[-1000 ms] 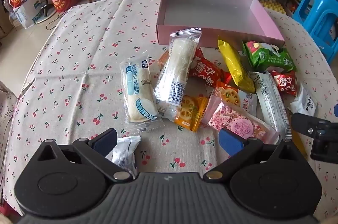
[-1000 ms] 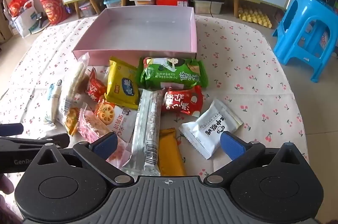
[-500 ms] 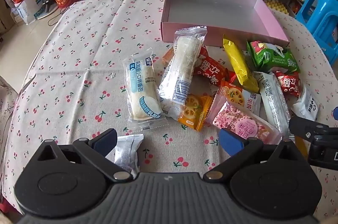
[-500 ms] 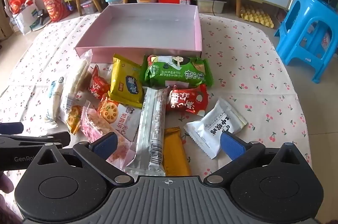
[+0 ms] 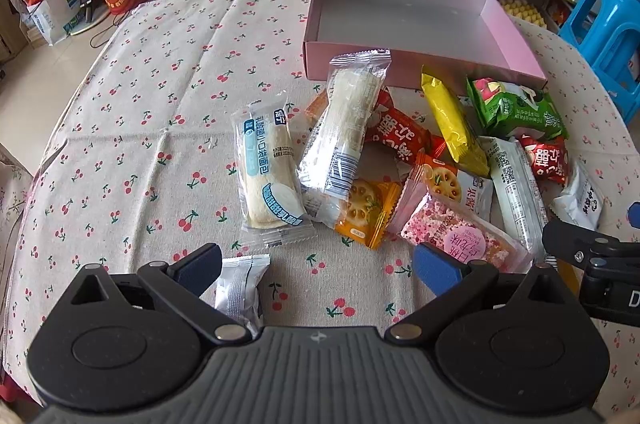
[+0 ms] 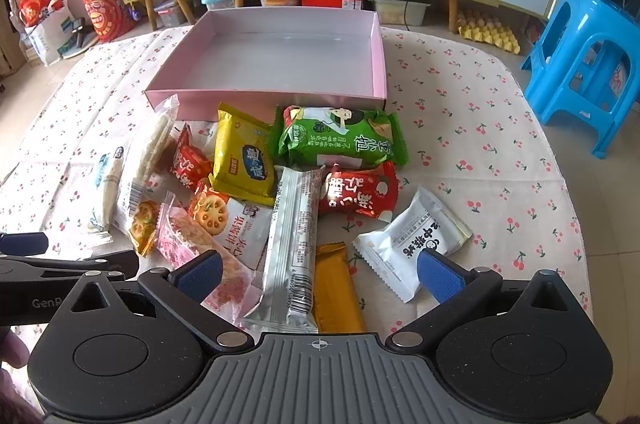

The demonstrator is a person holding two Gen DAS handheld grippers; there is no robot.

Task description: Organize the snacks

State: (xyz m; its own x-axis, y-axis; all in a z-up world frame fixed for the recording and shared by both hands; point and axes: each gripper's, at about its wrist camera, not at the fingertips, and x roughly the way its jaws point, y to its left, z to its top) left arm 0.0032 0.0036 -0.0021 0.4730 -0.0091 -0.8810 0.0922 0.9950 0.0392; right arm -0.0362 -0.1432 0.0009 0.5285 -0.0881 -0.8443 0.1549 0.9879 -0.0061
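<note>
Both claws stand apart and hold nothing. The left gripper [image 5: 318,264] fills the bottom of its frame, the right gripper [image 6: 320,270] likewise. The wrapped snack packets [image 6: 296,183] lie heaped mid-frame on the cherry-print tablecloth [image 5: 140,103], just below the shallow pink cardboard box [image 6: 280,47] at upper centre.

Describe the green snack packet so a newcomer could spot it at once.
Find the pink box at the far side of the cherry-print tablecloth. Just in front of its near wall, toward the right corner, lies the green snack packet, beside a yellow packet and above a red packet. It is the only green wrapper in the pile.
</note>
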